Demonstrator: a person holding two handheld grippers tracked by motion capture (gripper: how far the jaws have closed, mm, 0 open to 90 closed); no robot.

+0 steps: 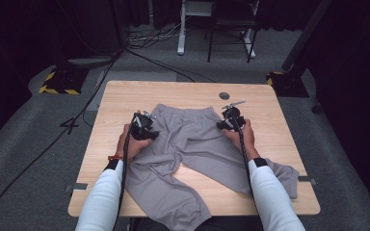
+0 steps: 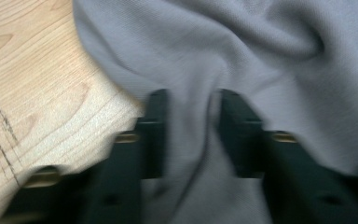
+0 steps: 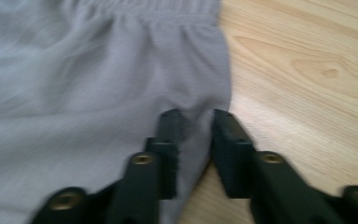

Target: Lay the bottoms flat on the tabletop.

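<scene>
A pair of grey soft-knit trousers with an elastic waistband [image 1: 192, 144] lies flat across the pale wooden worktop [image 1: 115, 96], waist toward twelve o'clock, legs splayed toward six. The left gripper [image 1: 142, 127] sits at the nine o'clock edge of the hip, its fingers [image 2: 156, 130] pinching a raised fold of cloth. The right gripper [image 1: 231, 120] sits at the three o'clock edge below the waistband, its fingers [image 3: 170, 144] clenched on the side hem.
</scene>
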